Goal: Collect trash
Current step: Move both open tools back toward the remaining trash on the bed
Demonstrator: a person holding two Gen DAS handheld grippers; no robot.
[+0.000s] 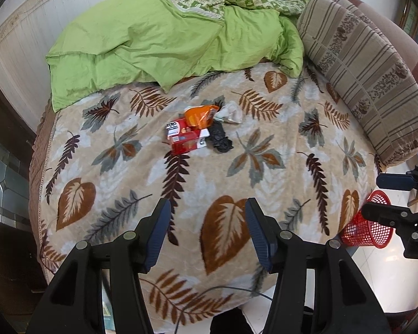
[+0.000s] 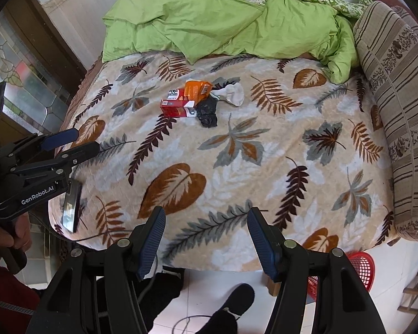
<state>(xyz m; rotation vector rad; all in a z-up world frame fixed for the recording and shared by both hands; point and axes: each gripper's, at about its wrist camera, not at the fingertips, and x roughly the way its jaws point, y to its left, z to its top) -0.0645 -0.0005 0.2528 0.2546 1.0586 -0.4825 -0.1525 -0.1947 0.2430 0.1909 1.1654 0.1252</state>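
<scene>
A small heap of trash lies mid-bed on the leaf-patterned blanket (image 1: 209, 183): a red carton (image 1: 185, 137), an orange wrapper (image 1: 200, 115), a black crumpled bag (image 1: 221, 137) and a white crumpled tissue (image 1: 232, 112). The right wrist view shows the same carton (image 2: 177, 107), wrapper (image 2: 197, 89), black bag (image 2: 206, 114) and tissue (image 2: 234, 93). My left gripper (image 1: 207, 233) is open and empty, above the bed's near edge. My right gripper (image 2: 206, 239) is open and empty, likewise short of the heap. A red mesh basket (image 1: 367, 222) stands on the floor at the bed's right corner.
A green duvet (image 1: 164, 39) is bunched at the back of the bed. A striped pillow (image 1: 365, 69) lies along the right side. A phone (image 2: 72, 206) lies at the bed's left near edge with a cable. The person's foot (image 2: 237, 300) is on the white floor.
</scene>
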